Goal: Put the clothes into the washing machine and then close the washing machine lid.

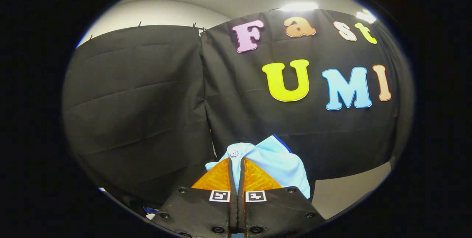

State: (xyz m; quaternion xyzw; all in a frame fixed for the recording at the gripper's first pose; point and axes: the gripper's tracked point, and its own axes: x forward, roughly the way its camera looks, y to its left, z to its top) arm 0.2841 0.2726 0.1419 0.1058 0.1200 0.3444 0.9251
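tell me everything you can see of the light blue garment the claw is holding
The light blue cloth garment looks like soft woven fabric with a small white button near its top and a thin darker blue edge on its upper right side. It is bunched and folded, lifted in front of the black cloth wall, pinched between the shut fingers of the claw, draping right.

Nothing readable is showing here, only two square coded markers (219,196) sitting on the gripper (236,162), whose fingers are pinching the light blue garment (278,162).
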